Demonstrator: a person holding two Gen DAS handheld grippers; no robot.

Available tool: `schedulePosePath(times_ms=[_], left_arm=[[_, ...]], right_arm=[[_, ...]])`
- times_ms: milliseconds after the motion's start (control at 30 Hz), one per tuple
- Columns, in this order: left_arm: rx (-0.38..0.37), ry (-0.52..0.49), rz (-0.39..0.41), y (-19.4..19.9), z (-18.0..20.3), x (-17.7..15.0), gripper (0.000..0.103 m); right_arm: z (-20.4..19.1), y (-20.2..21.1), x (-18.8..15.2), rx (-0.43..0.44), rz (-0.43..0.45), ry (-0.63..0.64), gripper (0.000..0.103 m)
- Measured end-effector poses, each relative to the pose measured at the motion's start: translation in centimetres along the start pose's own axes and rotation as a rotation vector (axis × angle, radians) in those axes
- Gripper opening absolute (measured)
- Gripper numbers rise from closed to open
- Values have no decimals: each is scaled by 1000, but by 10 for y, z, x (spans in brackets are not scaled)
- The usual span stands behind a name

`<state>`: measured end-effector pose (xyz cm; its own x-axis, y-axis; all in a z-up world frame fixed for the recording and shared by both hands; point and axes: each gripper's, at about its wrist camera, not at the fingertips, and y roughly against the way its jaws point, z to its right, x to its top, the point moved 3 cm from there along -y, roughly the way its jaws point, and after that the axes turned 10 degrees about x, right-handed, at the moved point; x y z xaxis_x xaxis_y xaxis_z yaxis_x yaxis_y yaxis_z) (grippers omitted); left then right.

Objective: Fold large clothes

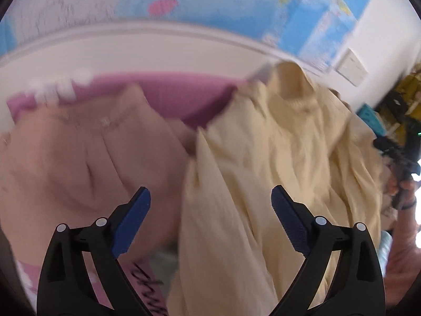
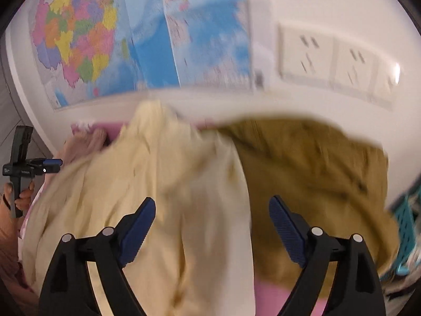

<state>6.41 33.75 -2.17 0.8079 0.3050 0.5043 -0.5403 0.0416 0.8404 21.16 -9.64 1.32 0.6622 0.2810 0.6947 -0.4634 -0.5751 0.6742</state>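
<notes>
Lying crumpled in the middle of the heap, a cream ribbed-knit garment (image 1: 276, 142) shows soft vertical folds and a rounded collar at its far end. To its left in the left wrist view sits a peach-pink garment (image 1: 86, 147) of smooth, finer cloth, bunched into shallow creases. To the cream piece's right in the right wrist view lies a mustard-brown garment (image 2: 310, 158), heavier-looking and rumpled. That makes three garments, all blurred, resting on a pink sheet (image 1: 173, 94) with a ribbed texture and some dark lettering near its front edge.

The left gripper (image 1: 210, 221) hangs over the seam between the peach and cream pieces, its two blue textured pads spread wide with nothing clamped between them. The right gripper (image 2: 211, 229) hangs over the cream and mustard pieces, its jaws likewise released and wide, gripping no cloth.

Behind the pile, a coloured map (image 2: 79, 42) covers the white wall, beside a row of three white wall sockets (image 2: 339, 63). A teal slotted basket (image 2: 406, 226) sits at the right edge.
</notes>
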Motion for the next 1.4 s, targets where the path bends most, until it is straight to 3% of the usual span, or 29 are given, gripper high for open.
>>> schedulePosePath(times_ms=[67,100,133,167,200,233,333,400,467,500,567,600,633,667,700,733,800,833,867,900,1000,1033,1067,1100,1133,1200,1300,1367,1400], left_arm=[[-61,-4,-18,0,-4,-18,92],[-79,-19,-24,-1,1,-26,92],[-91,-33,-26,0,4,-31,89],[-94,-50,-29,-2,10,-36,85],[-78,-71,-25,-2,16,-40,65],[-69,-78,-22,-4,21,-40,39],[-12,-60,11,2,19,-37,4],[9,-28,100,25,12,-29,3],[13,4,146,40,4,-24,3],[34,20,155,42,0,-22,5],[53,19,140,37,-3,-23,16],[52,21,125,33,-5,-24,29],[63,30,115,29,-7,-27,45],[66,35,110,26,-8,-29,53],[64,37,103,24,-9,-31,67],[63,44,98,23,-11,-33,74],[42,53,80,22,-16,-37,75],[38,49,67,21,-17,-39,81],[38,46,56,17,-17,-43,87],[36,38,45,15,-18,-46,94],[-1,21,-4,3,-16,-57,94],[-10,18,-17,0,-16,-60,92],[-13,11,-26,-3,-14,-63,88],[-13,1,-31,-5,-13,-66,73],[-16,-5,-40,-6,-12,-69,58],[-12,-1,-42,-4,-13,-70,48],[7,-6,10,12,-12,-68,47],[8,-8,50,25,-12,-64,58],[9,-7,67,29,-13,-62,68]], right_arm=[[-1,2,-25,41,-32,-34,86],[-2,3,-36,54,-36,-42,81],[-4,1,-42,73,-41,-43,58],[-5,2,-48,99,-44,-51,42],[-4,3,-51,91,-46,-61,11],[-2,7,-52,87,-33,-75,2],[8,42,-45,87,79,-116,2],[22,70,-39,79,176,-160,1],[50,97,-37,-81,257,-202,0],[66,103,-40,-105,271,-251,0],[83,103,-50,-31,240,-341,3],[79,101,-55,-5,218,-334,5],[60,94,-60,14,174,-278,14],[44,89,-62,15,150,-230,21],[20,85,-66,27,133,-161,36],[-10,78,-70,69,115,-81,42],[-46,66,-74,128,76,-16,52],[-64,54,-78,177,35,4,71],[-70,48,-80,181,11,13,77],[-77,36,-82,162,-10,23,81],[-79,1,-87,125,-104,17,86],[-77,-10,-89,147,-132,-17,76],[-76,-16,-90,184,-155,-36,56],[-78,-20,-90,225,-171,-45,16],[-80,-17,-87,222,-167,-41,7],[-85,9,-75,167,-101,7,4],[-74,74,-53,90,49,13,4],[-55,126,-40,-17,144,10,3],[-40,148,-36,-59,170,-5,3]])
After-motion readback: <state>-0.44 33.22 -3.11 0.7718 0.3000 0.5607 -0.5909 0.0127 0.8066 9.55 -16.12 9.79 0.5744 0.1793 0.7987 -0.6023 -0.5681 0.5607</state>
